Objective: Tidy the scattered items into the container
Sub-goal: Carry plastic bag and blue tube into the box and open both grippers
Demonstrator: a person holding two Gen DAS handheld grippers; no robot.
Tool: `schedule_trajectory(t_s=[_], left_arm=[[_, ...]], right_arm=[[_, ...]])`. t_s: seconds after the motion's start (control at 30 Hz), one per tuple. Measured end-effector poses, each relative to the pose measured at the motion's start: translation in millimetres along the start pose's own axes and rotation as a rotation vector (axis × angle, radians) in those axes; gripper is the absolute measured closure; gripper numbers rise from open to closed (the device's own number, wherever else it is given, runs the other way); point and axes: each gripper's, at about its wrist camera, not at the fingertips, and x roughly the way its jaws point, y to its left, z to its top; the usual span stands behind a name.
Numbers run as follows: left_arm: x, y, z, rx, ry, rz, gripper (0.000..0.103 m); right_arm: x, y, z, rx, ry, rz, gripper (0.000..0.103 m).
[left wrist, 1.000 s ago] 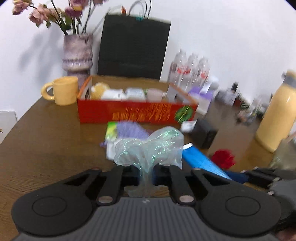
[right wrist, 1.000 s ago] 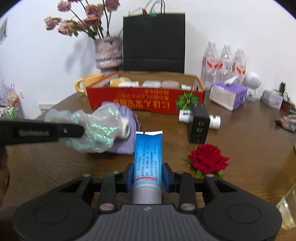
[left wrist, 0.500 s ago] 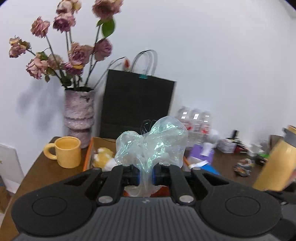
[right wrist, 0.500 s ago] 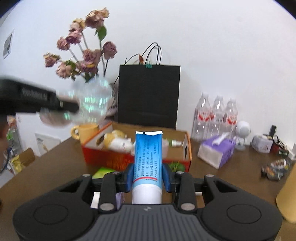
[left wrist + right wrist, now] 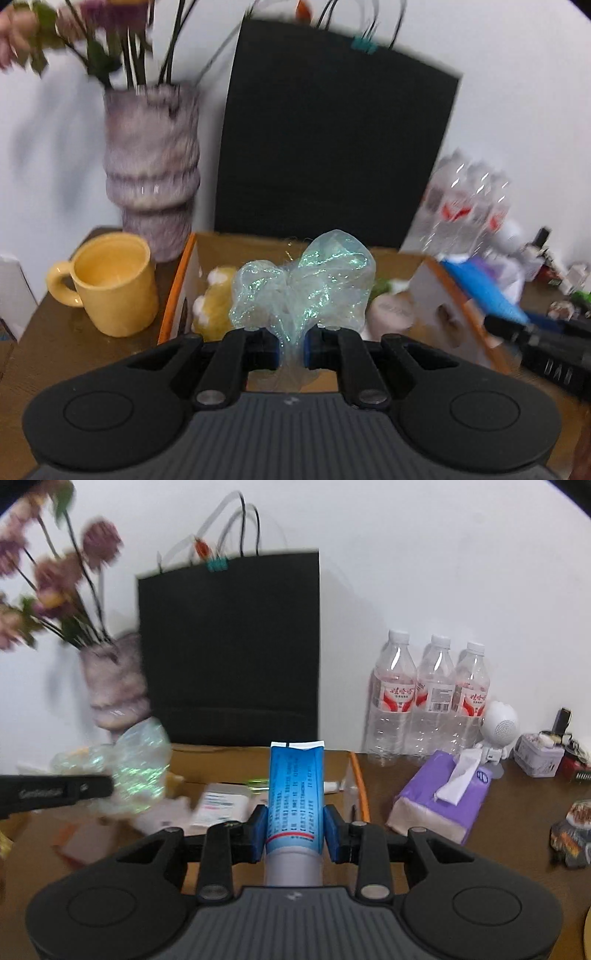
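My left gripper [image 5: 291,349] is shut on a crumpled iridescent plastic wrapper [image 5: 306,288] and holds it over the open cardboard box [image 5: 173,295]. The box holds a yellow plush toy [image 5: 214,306] and a round white jar [image 5: 388,314]. My right gripper [image 5: 294,832] is shut on a blue toothpaste tube [image 5: 295,794], held above the same box [image 5: 358,775]. In the right wrist view the left gripper's finger [image 5: 55,794] and the wrapper [image 5: 140,764] show at the left. In the left wrist view the tube [image 5: 480,291] shows at the right.
A yellow mug [image 5: 110,284] and a vase of flowers [image 5: 151,166] stand left of the box. A black paper bag [image 5: 229,646] stands behind it. Water bottles [image 5: 428,694], a purple tissue pack [image 5: 439,794] and small clutter sit to the right on the wooden table [image 5: 517,830].
Both grippers have lifted their items off the table and moved forward to the box. The wrapper and the tube now hang over its open top.
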Motion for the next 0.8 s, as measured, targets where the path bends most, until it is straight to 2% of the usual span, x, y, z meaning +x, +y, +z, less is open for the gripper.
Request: schedule_trajectory(t_s=[0.1, 0.2, 0.27, 0.37, 0.4, 0.43, 0.47, 0.5, 0.53, 0.57, 0.63, 0.73, 0.8], left_arm=[[21, 8, -11, 0.027, 0.075, 0.017, 0.091], [36, 14, -21, 0.078, 0.143, 0.096, 0.091], [45, 20, -24, 0.084, 0.198, 0.099, 0.089], [53, 21, -25, 0.074, 0.260, 0.050, 0.072], [53, 19, -25, 0.074, 0.269, 0.033, 0.055], [53, 15, -25, 0.077, 0.277, 0.018, 0.038], [52, 11, -25, 0.080, 0.285, 0.003, 0.031], [51, 7, -25, 0.083, 0.287, -0.003, 0.019], [48, 3, -25, 0.087, 0.278, 0.013, 0.006], [45, 0, -24, 0.093, 0.264, 0.041, 0.002], [36, -5, -20, 0.101, 0.244, 0.079, 0.001], [24, -1, -13, 0.081, 0.255, 0.057, 0.001], [15, -1, -10, 0.083, 0.251, 0.071, 0.000]], right_arm=[[38, -6, -1, 0.013, 0.071, -0.008, 0.072], [66, -11, -8, 0.032, 0.139, 0.005, 0.072], [78, -10, -13, 0.019, 0.175, -0.003, 0.072], [88, -10, -19, 0.029, 0.223, -0.012, 0.071], [89, -8, -20, 0.015, 0.238, -0.013, 0.071], [89, -5, -21, -0.007, 0.251, -0.017, 0.066], [88, -1, -21, -0.027, 0.266, -0.021, 0.051], [86, 1, -20, -0.037, 0.279, -0.011, 0.042], [83, 3, -17, -0.043, 0.289, 0.010, 0.025], [80, 4, -15, -0.044, 0.302, 0.021, 0.012], [74, 5, -9, -0.038, 0.329, 0.022, 0.008], [66, 6, -1, -0.030, 0.371, 0.023, 0.008], [60, 7, 5, -0.024, 0.399, 0.024, 0.008]])
